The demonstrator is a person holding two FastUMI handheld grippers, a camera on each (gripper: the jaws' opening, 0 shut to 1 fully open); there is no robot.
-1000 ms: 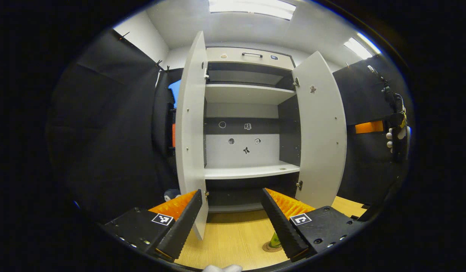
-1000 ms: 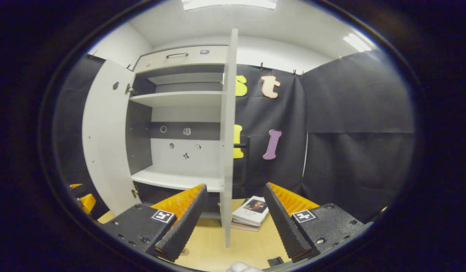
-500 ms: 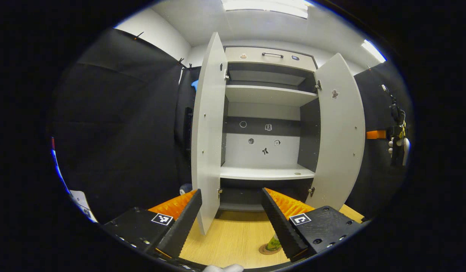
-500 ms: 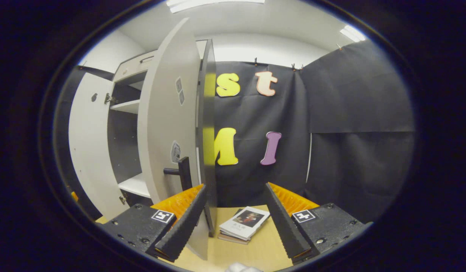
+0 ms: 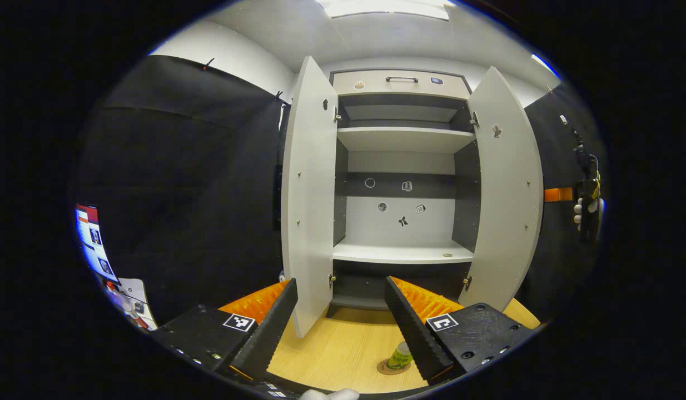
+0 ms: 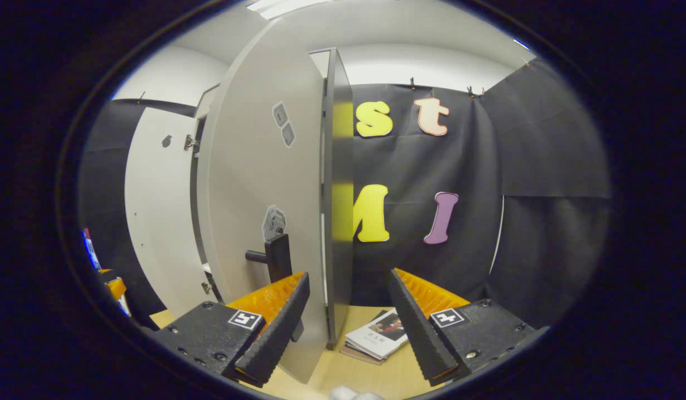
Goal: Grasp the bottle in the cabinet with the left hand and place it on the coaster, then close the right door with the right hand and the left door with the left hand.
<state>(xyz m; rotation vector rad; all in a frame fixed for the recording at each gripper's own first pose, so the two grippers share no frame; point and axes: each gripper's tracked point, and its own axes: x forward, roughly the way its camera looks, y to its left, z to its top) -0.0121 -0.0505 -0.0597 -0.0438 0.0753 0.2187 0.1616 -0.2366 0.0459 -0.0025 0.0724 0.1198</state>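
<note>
In the right gripper view, the right tool (image 6: 347, 328) is seen released, its fingers spread with nothing pressed between them, set just at the free edge of the right door (image 6: 265, 194). The door is judged to be a stiff, light panel that swings freely on its hinges; a flat push on its outer face near the free edge, or a hold on the dark handle (image 6: 275, 258) low on the panel, should serve best, since leverage is greatest there. A stack of books (image 6: 376, 338) lies on the tabletop (image 6: 393, 378) beyond.

In the left gripper view, the left tool (image 5: 338, 328) is likewise released and empty. Just ahead, the bottle (image 5: 399, 355) stands upright on the coaster (image 5: 388, 368), so that step is judged done. Farther off, the left door (image 5: 308, 200) stands wide open, and the cabinet (image 5: 401, 253) shelves are bare.

Compared with a second ago, the right door has been swung from edge-on to showing its outer face with the handle, and the left tool has been drawn back from the cabinet.
</note>
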